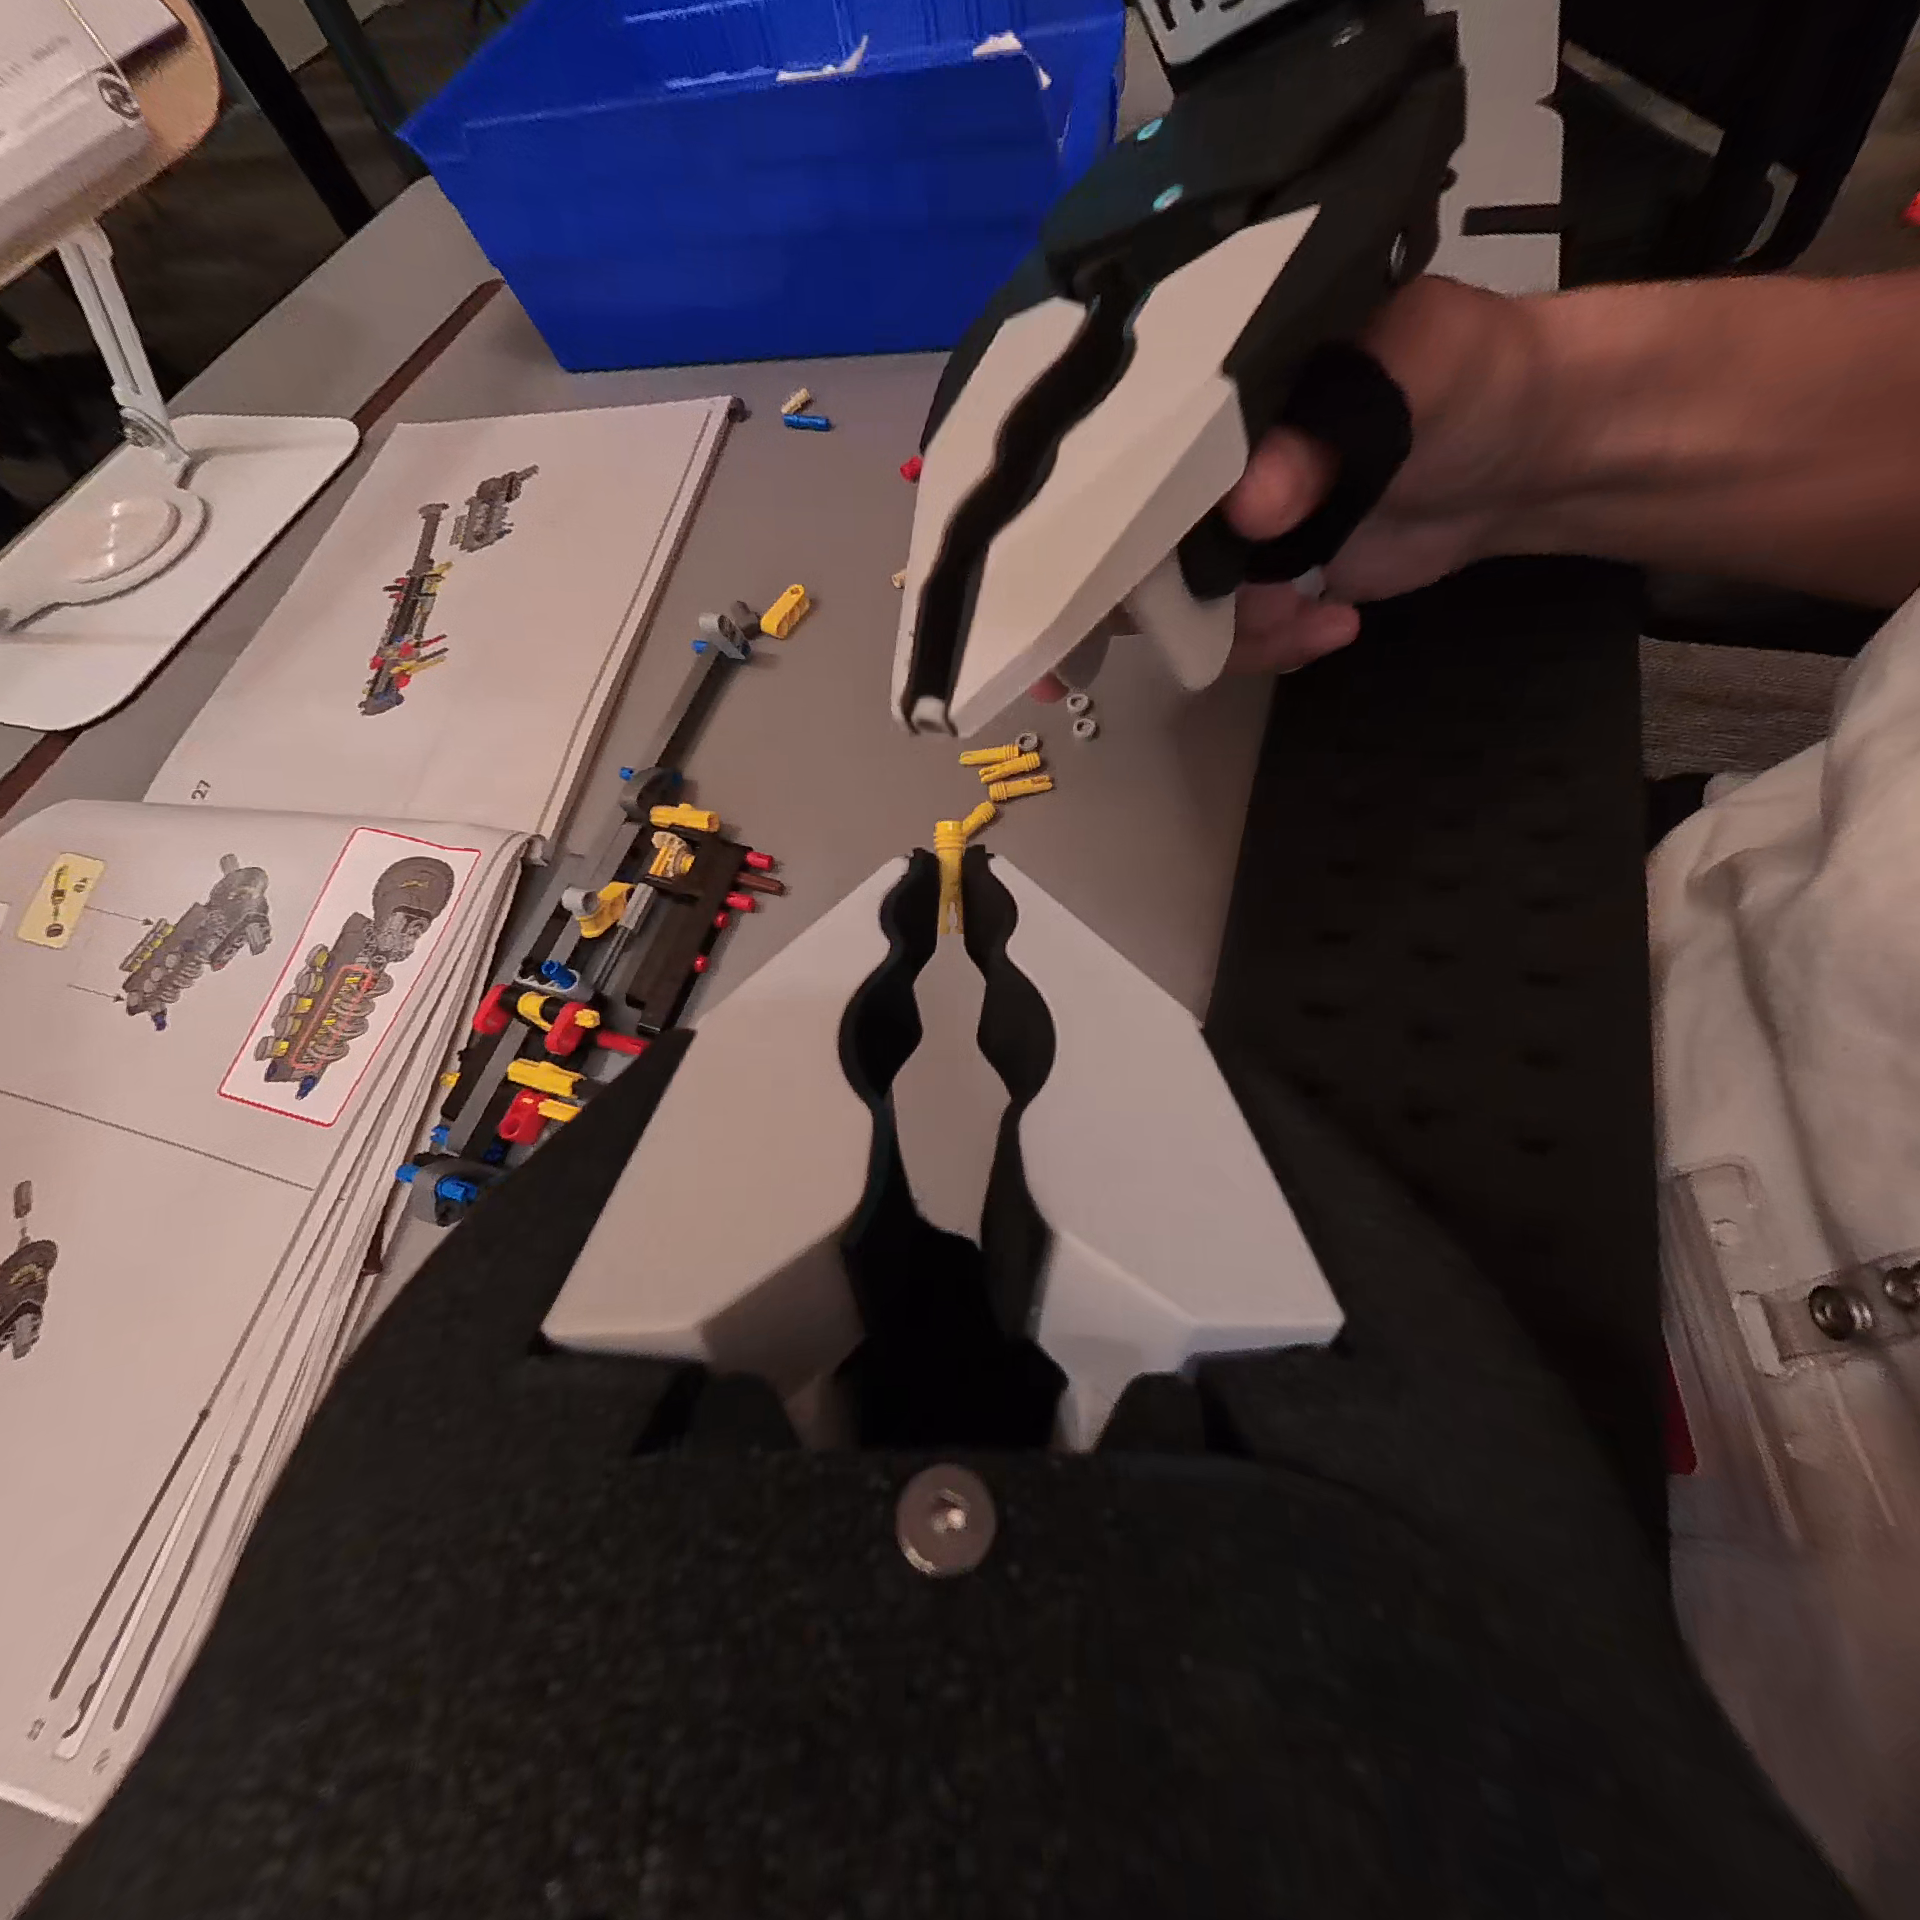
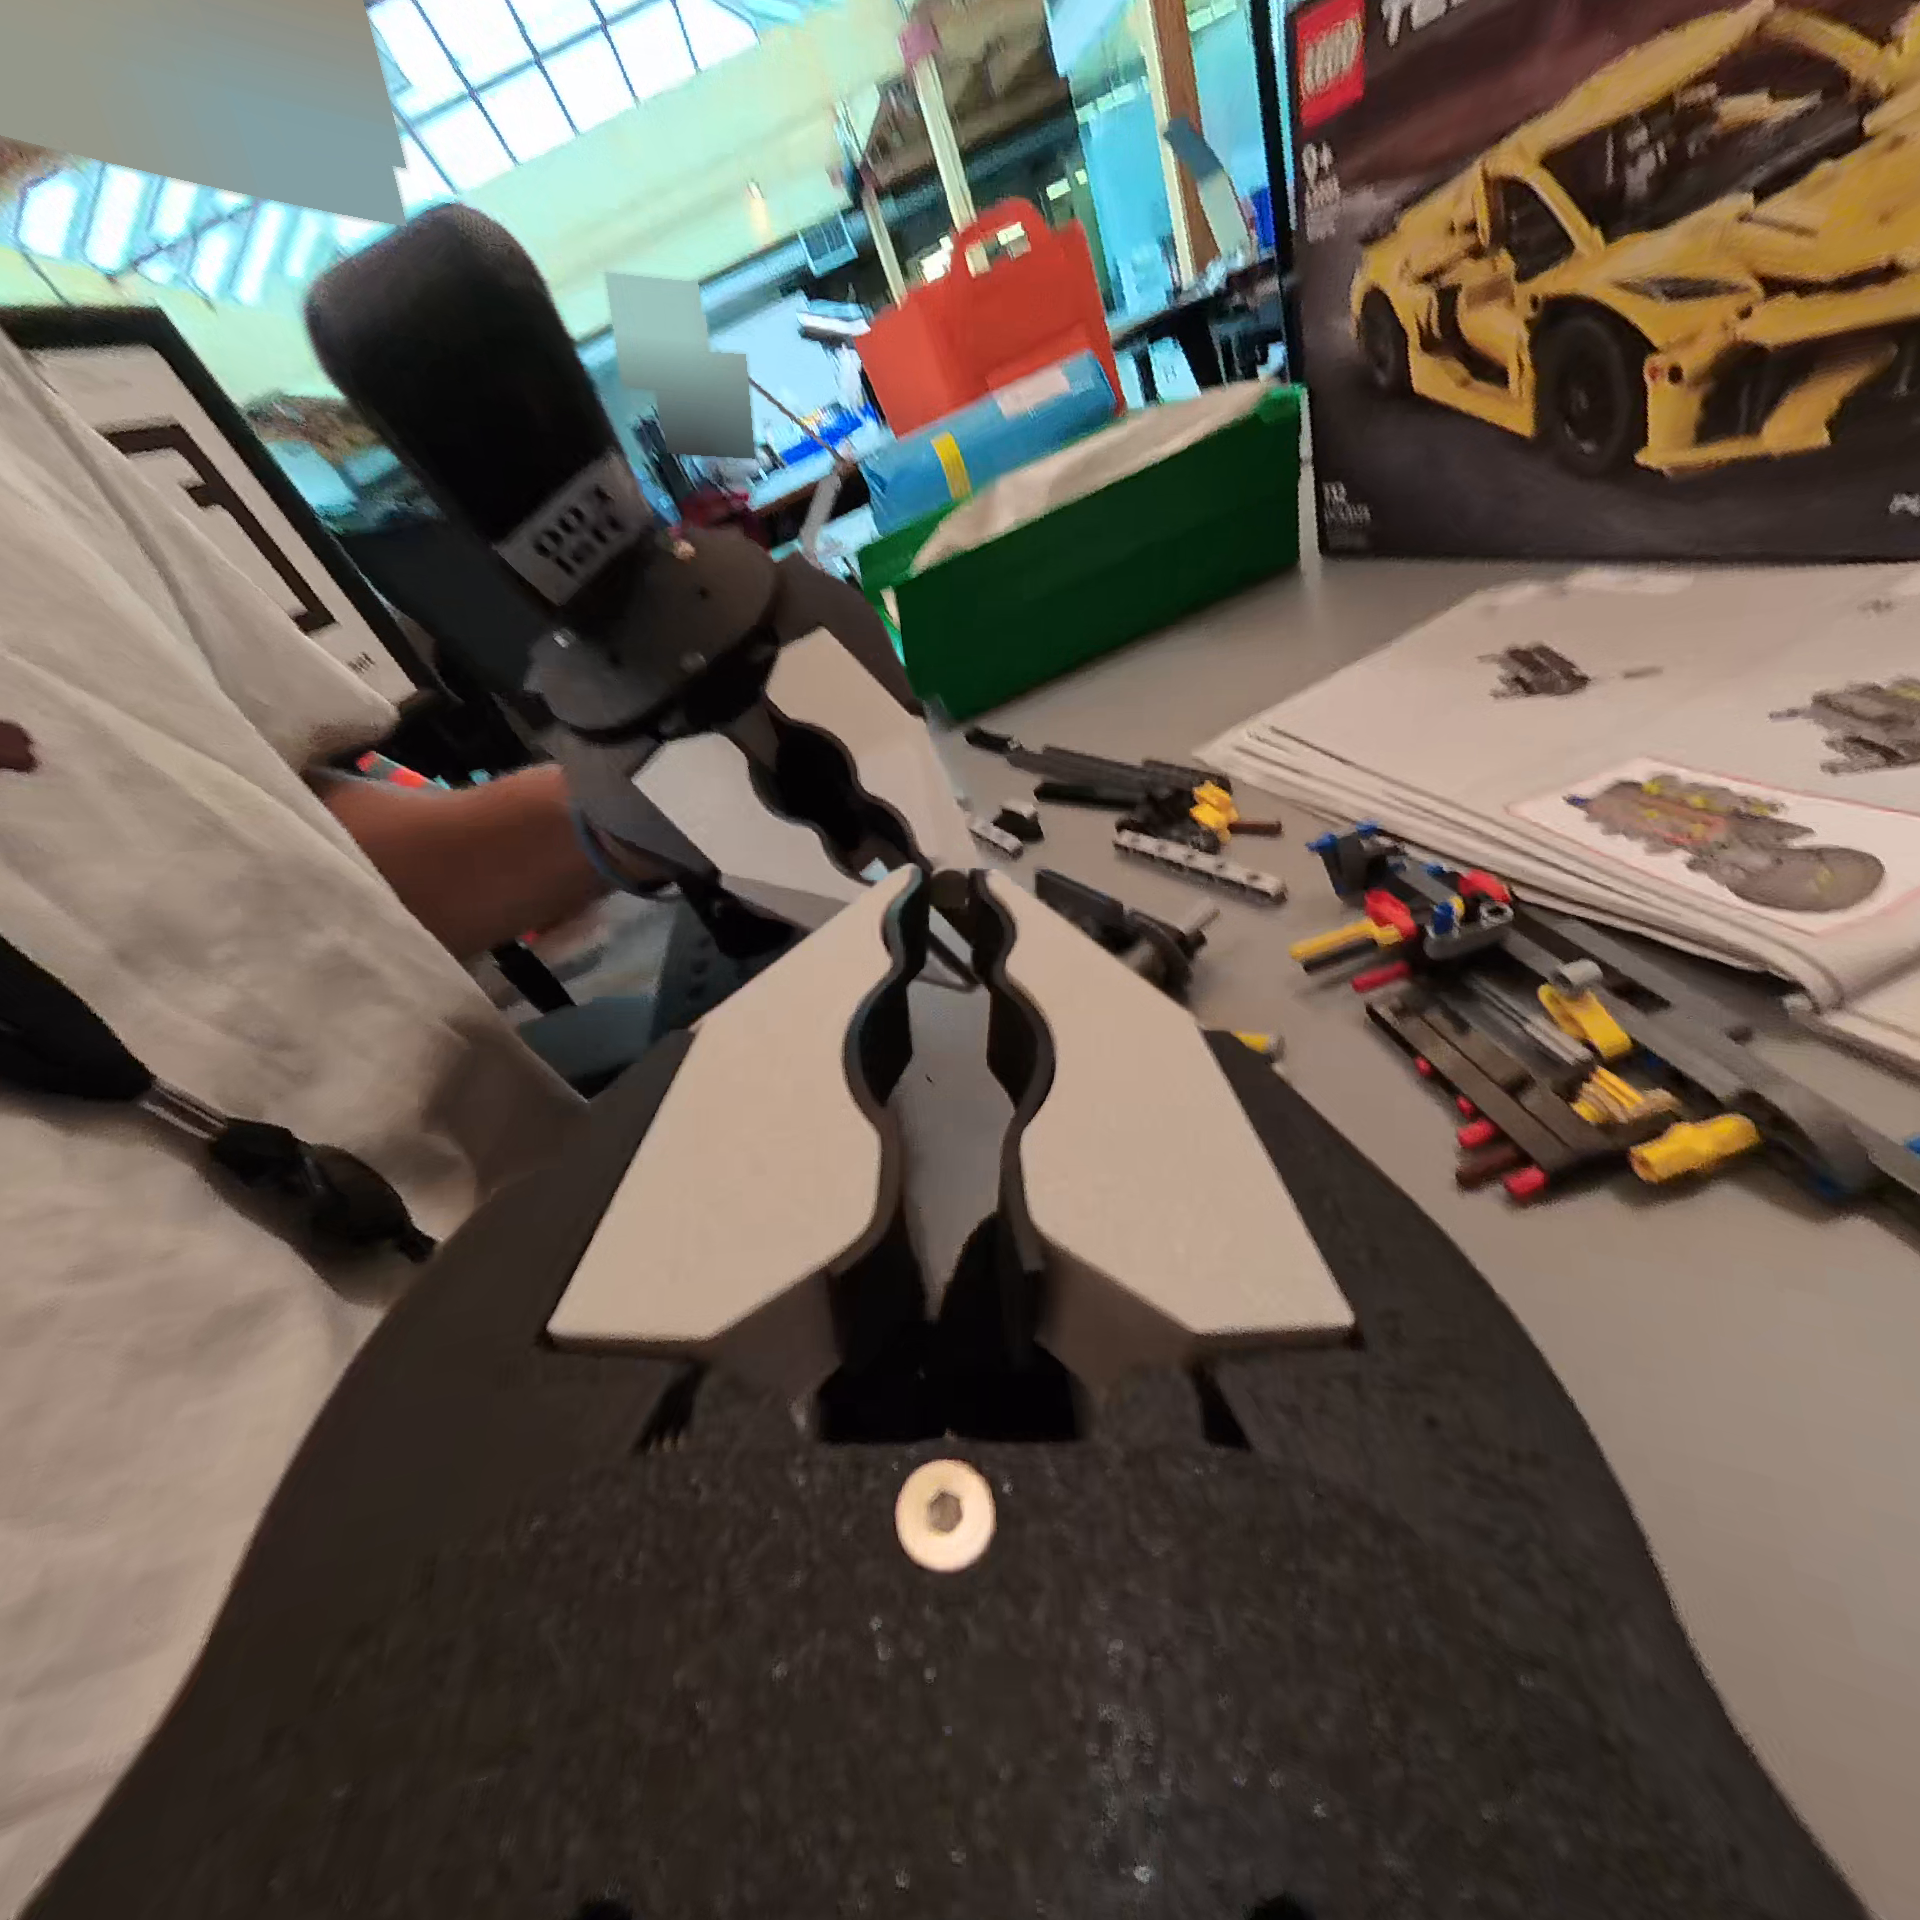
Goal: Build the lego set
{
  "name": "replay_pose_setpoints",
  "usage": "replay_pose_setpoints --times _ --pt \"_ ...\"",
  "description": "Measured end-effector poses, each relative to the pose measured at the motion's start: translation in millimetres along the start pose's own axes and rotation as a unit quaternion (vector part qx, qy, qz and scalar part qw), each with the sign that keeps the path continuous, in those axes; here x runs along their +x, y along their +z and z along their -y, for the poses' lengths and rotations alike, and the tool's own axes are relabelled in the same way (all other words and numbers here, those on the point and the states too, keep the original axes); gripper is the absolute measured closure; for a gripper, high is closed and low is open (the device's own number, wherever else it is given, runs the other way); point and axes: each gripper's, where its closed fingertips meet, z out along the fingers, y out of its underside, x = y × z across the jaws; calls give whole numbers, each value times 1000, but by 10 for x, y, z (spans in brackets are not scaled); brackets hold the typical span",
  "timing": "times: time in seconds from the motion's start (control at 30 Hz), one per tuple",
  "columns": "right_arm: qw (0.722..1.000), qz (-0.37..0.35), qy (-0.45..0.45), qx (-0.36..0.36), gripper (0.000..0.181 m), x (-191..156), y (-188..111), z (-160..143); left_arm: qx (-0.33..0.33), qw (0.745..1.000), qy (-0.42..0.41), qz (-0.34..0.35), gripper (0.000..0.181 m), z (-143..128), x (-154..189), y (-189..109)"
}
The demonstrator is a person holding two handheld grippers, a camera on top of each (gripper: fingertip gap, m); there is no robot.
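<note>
The partly built lego set [image 1: 623, 966] — a long black and grey frame studded with yellow, red and blue pins — lies flat on the grey table [image 1: 831, 540], pressed against the edge of the open instruction booklet [image 1: 260, 935], presumably so each step can be checked against the printed diagram. The left gripper [image 1: 951, 857] has its jaws closed on a small yellow pin [image 1: 949, 883], gripped at the very tips with its head poking forward, a hold that leaves the free end exposed for pushing into a hole or for mating with another part. Just beyond it the remaining yellow pins [image 1: 1006, 774] lie in a loose cluster with a few grey bushes [image 1: 1081, 717] beside them, sorted near at hand rather than mixed into the build. The right gripper [image 1: 928, 715], held in a hand [image 1: 1382, 488], hangs tilted above that cluster with its tips pinched together; something small and pale seems to sit at the tip in the left wrist view, and something dark in its own blurred view, so I cannot tell what, if anything, it grips. A blue bin [image 1: 769, 187] stands at the far edge, and the set's box [image 2: 1600, 281] stands upright behind the booklet — a reference for the finished car.
</note>
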Motion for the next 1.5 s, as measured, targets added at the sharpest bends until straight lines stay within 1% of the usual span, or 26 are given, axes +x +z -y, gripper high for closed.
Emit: replay_pose_setpoints --times 0.03,0.13,0.3,0.43,0.53,0.57,0.6,0.63,0.67,0.7,0.73,0.8,0.83,0.9,0.93,1.0,1.1,1.2,1.33,1.4,1.5 --pt "1000 7 5 6 175 -20 10 26 1 1000 -3 -1 177 5 -7 -2" --pt "999 -14 -13 -27 175 61 41 -90 29 999 -23 -20 177 97 23 -44" --pt "1000 5 1 -25 175 20 24 -98 50 996 -52 -48 177 163 67 -103" --pt "1000 16 9 -18 175 -14 37 -79 78 990 -91 -73 177 194 94 -142" --pt "999 24 15 -15 175 -44 55 -72 125 974 -149 -115 178 293 135 -233" --pt "1000 22 15 -13 175 -34 44 -67 131 969 -166 -129 178 303 151 -264" --pt "1000 11 10 -6 175 13 9 -49 116 969 -169 -134 178 248 172 -272" --pt "1000 2 9 2 175 68 -43 -23 85 975 -156 -134 178 137 211 -264" --pt "1000 -3 13 11 175 123 -102 6 39 978 -140 -147 179 -16 299 -254" --pt "1000 -9 13 20 175 183 -157 24 -11 977 -131 -165 178 -186 398 -247" --pt "999 -17 11 27 175 245 -199 27 -48 975 -122 -178 178 -329 481 -248" --pt "999 -27 14 23 175 334 -223 -5 -79 967 -119 -211 179 -481 659 -261" --pt "999 -26 10 21 175 323 -217 0 -89 967 -116 -207 179 -548 690 -237" --pt "999 -25 -11 31 175 287 -205 29 -117 971 -84 -191 178 -701 738 -184" --pt "999 -25 -12 27 175 284 -197 9 -117 974 -70 -179 179 -723 742 -160" --pt "999 -32 -14 16 175 298 -189 -34 -99 980 -56 -162 180 -684 738 -133" --pt "999 -28 -18 19 175 274 -189 -30 -93 985 -19 -141 178 -691 729 -136" --pt "999 -22 -15 17 175 260 -186 -37 -87 986 -5 -139 164 -697 734 -171" --pt "1000 -19 -16 15 175 246 -177 -47 -92 987 -13 -128 146 -722 716 -181" --pt "1000 -17 -15 16 175 234 -179 -46 -105 988 0 -112 148 -768 717 -156" --pt "1000 -15 -16 17 175 225 -179 -44 -111 989 18 -100 159 -785 749 -123"
